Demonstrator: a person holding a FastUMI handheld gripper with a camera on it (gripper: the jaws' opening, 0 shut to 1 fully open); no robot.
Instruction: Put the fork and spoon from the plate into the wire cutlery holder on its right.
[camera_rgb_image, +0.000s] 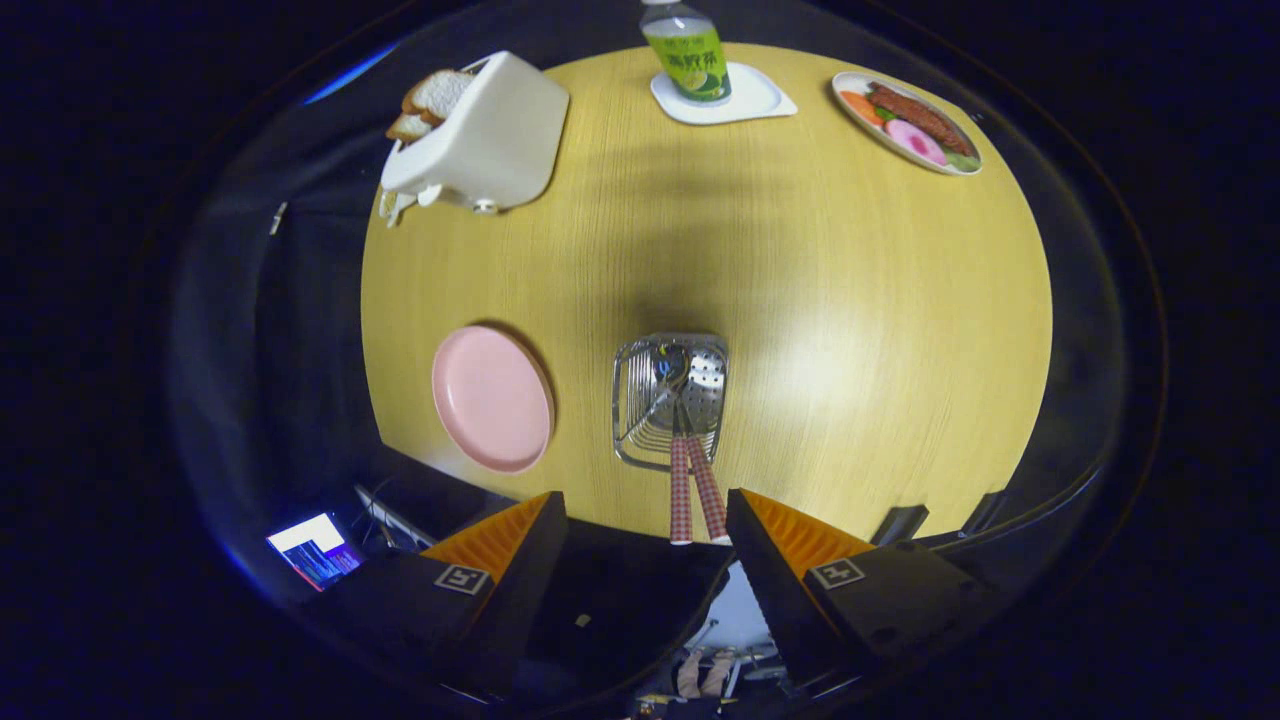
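The gripper (645, 520) is held high above a round wooden table (850, 330), its fingers spread wide apart with nothing between them. Just ahead of the fingers, slightly toward the right finger, stands the wire cutlery holder (668, 400). Two utensils with checked handles (694, 490) stand in it side by side; the handles rise out of the holder and reach back toward the gap between the fingers without touching either one. Their metal heads lie down inside the holder. Which handle belongs to the fork and which to the spoon cannot be told.

Ahead of the left finger, beside the holder on its left, lies a pink plate (492, 398), bare of cutlery.

Well beyond the fingers, at the far side of the table, stand three items: a white toaster (490, 140) with bread slices (430, 103) in it on the left, a green-labelled bottle (688, 52) on a white coaster (750, 98) in the middle, and a plate of food (908, 122) on the right.
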